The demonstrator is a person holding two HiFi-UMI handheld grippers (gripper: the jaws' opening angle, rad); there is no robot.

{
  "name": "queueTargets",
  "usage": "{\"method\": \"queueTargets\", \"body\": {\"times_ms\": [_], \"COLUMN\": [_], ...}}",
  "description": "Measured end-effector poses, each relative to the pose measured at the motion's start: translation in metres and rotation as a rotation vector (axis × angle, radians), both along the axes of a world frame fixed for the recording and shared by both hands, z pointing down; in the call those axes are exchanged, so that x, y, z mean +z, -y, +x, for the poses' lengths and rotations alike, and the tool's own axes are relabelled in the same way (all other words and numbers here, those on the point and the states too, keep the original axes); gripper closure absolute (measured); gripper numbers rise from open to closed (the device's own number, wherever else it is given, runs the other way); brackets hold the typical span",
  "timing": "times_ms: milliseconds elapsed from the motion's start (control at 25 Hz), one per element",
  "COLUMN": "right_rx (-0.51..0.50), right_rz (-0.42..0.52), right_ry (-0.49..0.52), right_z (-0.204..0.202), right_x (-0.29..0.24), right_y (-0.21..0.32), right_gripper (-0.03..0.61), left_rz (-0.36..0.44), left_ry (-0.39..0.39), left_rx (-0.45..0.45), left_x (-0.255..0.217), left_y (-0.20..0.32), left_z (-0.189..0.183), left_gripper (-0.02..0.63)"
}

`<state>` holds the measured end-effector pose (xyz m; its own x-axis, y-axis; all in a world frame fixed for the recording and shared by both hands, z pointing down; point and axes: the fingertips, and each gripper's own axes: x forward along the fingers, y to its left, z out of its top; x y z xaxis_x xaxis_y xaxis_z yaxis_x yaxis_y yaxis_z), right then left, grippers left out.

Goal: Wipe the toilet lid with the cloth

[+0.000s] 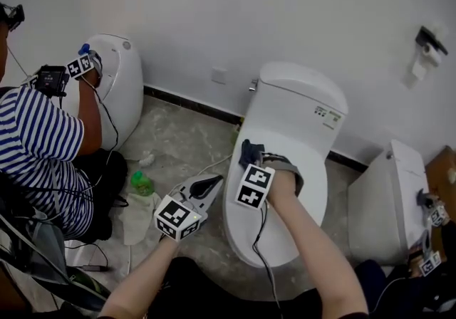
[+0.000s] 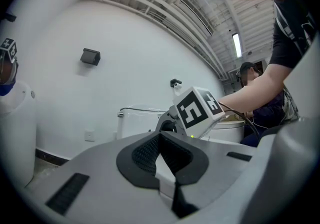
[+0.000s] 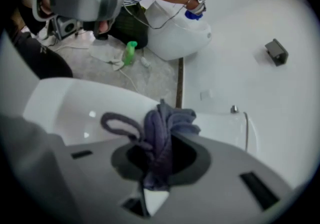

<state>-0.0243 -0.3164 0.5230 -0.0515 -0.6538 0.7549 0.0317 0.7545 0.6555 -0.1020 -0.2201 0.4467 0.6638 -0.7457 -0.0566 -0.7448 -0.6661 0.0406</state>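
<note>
The white toilet, lid [image 1: 308, 145] down, stands in the middle of the head view with its tank [image 1: 303, 93] against the wall. My right gripper [image 1: 251, 156] is over the lid's left side, shut on a bunched blue-grey cloth [image 1: 249, 149]. In the right gripper view the cloth [image 3: 163, 125] sticks out between the jaws, a loop hanging left, above the lid [image 3: 75, 113]. My left gripper [image 1: 206, 186] hovers beside the toilet's left flank, off the lid. Its dark pads [image 2: 150, 155] meet with nothing between them, and the right gripper's marker cube [image 2: 197, 108] shows just beyond.
At the left, a person in a striped shirt [image 1: 35, 139] works on another white toilet [image 1: 117, 90]. A green bottle [image 1: 141, 182] and a pale rag [image 1: 139, 216] lie on the floor between. A third toilet [image 1: 388, 196] stands right, and a paper holder [image 1: 427, 43] is on the wall.
</note>
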Motion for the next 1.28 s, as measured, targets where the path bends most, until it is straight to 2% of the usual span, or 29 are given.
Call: {"method": "queueTargets", "body": {"times_ms": [320,960,1280], "right_rx": [-0.035,-0.039,-0.048], "right_rz": [-0.003,-0.014,-0.001], "right_ry": [-0.004,0.032,0.060], "right_z": [-0.013,-0.025,-0.026], "right_x": [0.004,0.006,0.005], "right_y": [-0.054,-0.140,-0.161], "right_gripper": [0.497,0.497,0.499], "left_rz": [0.004,-0.006,-0.003], "left_ry": [-0.013,-0.024,-0.032], "left_rx": [-0.007,-0.015,-0.020], "left_x": [-0.003,0.000,0.000], "left_y": [-0.002,-0.001,0.003], "left_z": [-0.002,-0.007,-0.008], "left_gripper": [0.598,0.598,0.598]}}
